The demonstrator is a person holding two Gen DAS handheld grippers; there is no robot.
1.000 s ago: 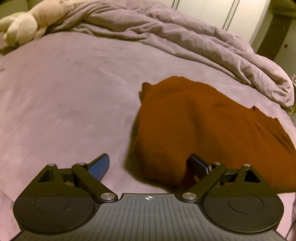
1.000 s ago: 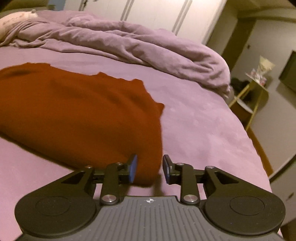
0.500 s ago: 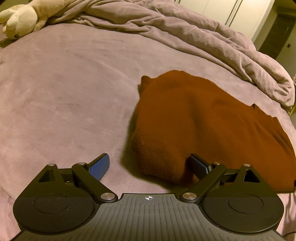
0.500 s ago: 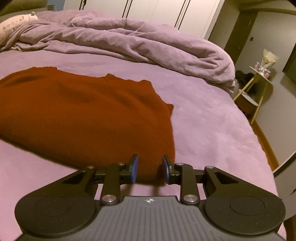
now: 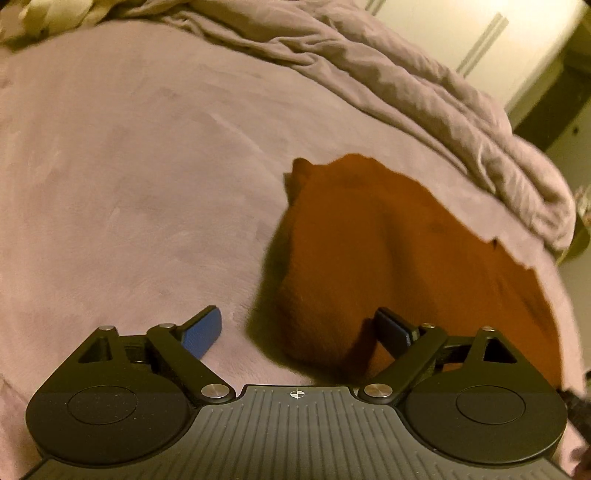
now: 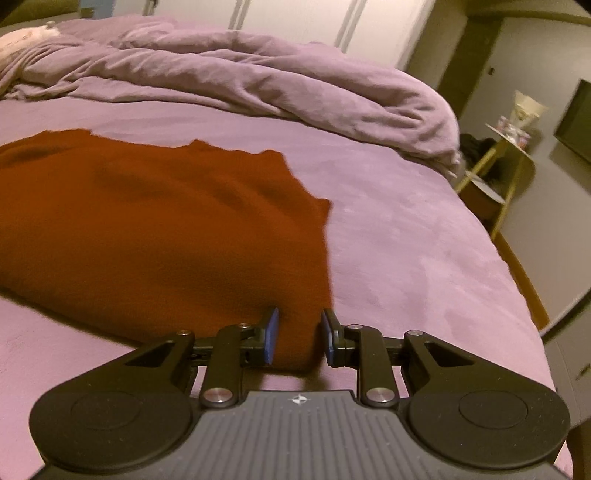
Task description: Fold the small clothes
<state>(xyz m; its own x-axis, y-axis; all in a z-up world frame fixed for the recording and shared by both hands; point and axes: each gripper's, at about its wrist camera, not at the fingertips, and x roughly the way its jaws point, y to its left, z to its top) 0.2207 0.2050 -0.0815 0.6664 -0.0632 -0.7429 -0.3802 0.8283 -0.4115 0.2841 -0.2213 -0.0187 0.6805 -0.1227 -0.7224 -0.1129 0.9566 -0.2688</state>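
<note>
Right claw [image 6: 297, 338] closing around the rust-brown garment's [image 6: 155, 221] near corner; left claw [image 5: 295, 330] wide, narrowing, other corner between – garment's long axis runs claw to claw across purple bed [image 6: 406, 258], rumpled duvet [image 6: 258, 85] beyond.

Bed [image 6: 406, 236] carried everything, covered in a purple plush sheet. Rust-red knit garment [image 6: 155, 221] lay directly on it, spread mostly flat, one near corner bunched up off the sheet. Beyond the garment, a rumpled purple duvet [image 6: 258, 85] lay heaped along the bed's far side, well apart from the garment. At the far corner past the garment, a pale soft thing [image 5: 55, 18], possibly a plush toy; blurred.
</note>
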